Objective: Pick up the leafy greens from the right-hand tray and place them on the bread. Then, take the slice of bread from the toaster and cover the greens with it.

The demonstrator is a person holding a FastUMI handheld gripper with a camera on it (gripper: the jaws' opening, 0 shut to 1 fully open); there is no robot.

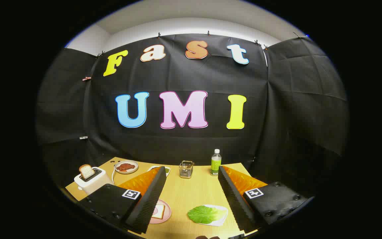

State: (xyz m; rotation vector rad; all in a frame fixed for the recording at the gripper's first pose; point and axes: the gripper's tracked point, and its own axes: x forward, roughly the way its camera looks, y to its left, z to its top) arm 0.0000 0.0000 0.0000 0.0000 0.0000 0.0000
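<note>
While nothing is yet gripped, the two-finger gripper (191, 196) hangs above the pale wooden tabletop (191, 196) with its black ridged fingers (151, 196) spread wide and empty. Crinkled green leafy greens (206, 214) lie on a white tray (222, 217) between the fingers, nearer the right one, well placed for a straight descent. Beside the left finger, partly hidden by it, a pink round plate (166, 212) holds a slice of bread (159, 211), the likely landing spot. Farther left, a white toaster (91, 181) carries a second bread slice (86, 171) standing upright in its slot, ready to lift. Beyond the fingers: a plate of red meat (126, 166), a wire holder (186, 169), a green-labelled bottle (215, 162). Gripper pose: held high, tilted slightly downward, roughly level side to side.
</note>
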